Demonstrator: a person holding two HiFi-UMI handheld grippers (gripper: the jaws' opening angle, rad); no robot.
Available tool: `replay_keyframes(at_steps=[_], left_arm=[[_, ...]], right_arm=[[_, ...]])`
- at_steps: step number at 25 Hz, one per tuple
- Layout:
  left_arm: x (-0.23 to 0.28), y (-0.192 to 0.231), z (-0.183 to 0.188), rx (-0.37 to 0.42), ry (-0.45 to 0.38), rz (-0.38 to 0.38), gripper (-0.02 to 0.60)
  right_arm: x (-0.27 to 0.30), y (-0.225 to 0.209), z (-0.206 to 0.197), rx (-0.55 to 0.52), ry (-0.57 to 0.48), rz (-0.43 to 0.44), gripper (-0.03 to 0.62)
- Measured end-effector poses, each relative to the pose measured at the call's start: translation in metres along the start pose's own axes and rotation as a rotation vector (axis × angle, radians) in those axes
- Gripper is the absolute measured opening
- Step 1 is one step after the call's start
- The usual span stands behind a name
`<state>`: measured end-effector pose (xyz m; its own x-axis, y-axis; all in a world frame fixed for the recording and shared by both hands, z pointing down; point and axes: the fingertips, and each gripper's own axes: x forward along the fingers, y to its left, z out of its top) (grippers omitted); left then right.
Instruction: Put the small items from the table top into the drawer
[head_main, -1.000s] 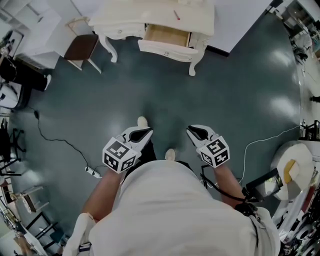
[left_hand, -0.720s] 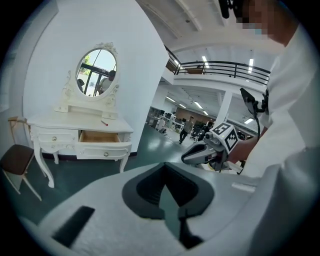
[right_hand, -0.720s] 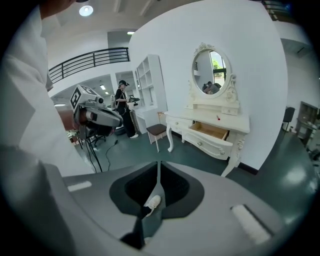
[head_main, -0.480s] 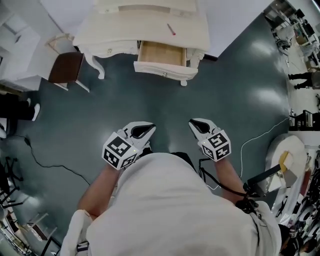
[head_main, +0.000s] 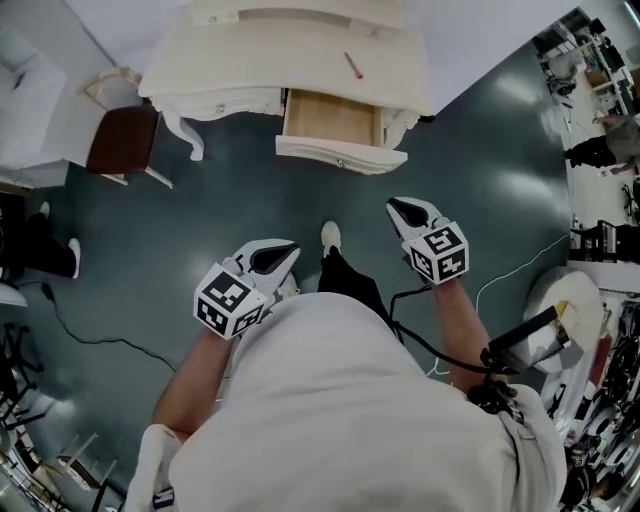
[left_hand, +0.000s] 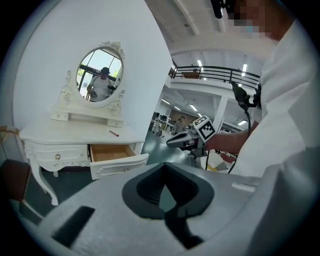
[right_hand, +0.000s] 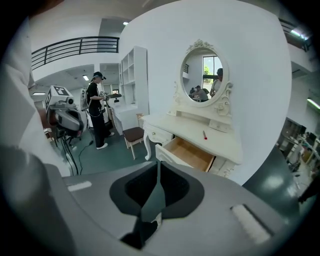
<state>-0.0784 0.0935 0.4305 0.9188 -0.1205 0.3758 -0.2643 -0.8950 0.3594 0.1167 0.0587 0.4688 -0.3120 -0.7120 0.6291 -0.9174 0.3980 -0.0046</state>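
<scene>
A white dressing table (head_main: 250, 50) stands ahead with its wooden drawer (head_main: 332, 117) pulled open and nothing visible inside. A small red pen (head_main: 353, 66) lies on the table top, right of the middle, and shows in the gripper views too (left_hand: 114, 133) (right_hand: 204, 135). Both grippers hang in the air over the dark floor, well short of the table. My left gripper (head_main: 283, 250) is shut with nothing in it. The right gripper (head_main: 400, 207) is held further forward, its jaws drawn together on nothing.
A brown stool (head_main: 120, 140) sits left of the table and an oval mirror (left_hand: 100, 75) stands on it. A black cable (head_main: 90, 335) trails over the floor at the left. A person in black (right_hand: 97, 112) stands by white shelves. Round white equipment (head_main: 570, 320) is at the right.
The person has stepped toward the table, which now looks nearer and more centred. The right gripper has moved forward ahead of the left one.
</scene>
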Motion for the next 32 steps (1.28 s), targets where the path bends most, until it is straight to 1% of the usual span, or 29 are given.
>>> replay_keyframes(at_steps=[3, 8, 13, 18, 20, 24, 28, 32], left_arm=[[-0.001, 0.028, 0.011, -0.017, -0.016, 0.046, 0.002], [0.008, 0.083, 0.038, -0.054, -0.031, 0.144, 0.002], [0.024, 0.12, 0.074, -0.084, -0.034, 0.231, 0.002], [0.048, 0.156, 0.102, -0.118, -0.023, 0.297, 0.002], [0.054, 0.166, 0.11, -0.127, -0.021, 0.323, 0.002], [0.061, 0.185, 0.122, -0.153, -0.025, 0.381, 0.002], [0.061, 0.197, 0.126, -0.188, -0.03, 0.442, 0.003], [0.062, 0.204, 0.126, -0.213, -0.024, 0.482, 0.002]], right_arm=[[0.03, -0.036, 0.018, -0.007, 0.005, -0.012, 0.023], [0.091, -0.107, 0.051, 0.005, 0.011, -0.017, 0.037], [0.154, -0.169, 0.083, 0.004, 0.029, 0.0, 0.051], [0.222, -0.225, 0.1, 0.021, 0.065, 0.014, 0.071], [0.245, -0.243, 0.105, 0.025, 0.08, 0.015, 0.083], [0.287, -0.272, 0.114, 0.022, 0.105, 0.016, 0.086], [0.325, -0.289, 0.116, 0.018, 0.136, 0.025, 0.091], [0.354, -0.305, 0.115, 0.02, 0.165, 0.023, 0.092]])
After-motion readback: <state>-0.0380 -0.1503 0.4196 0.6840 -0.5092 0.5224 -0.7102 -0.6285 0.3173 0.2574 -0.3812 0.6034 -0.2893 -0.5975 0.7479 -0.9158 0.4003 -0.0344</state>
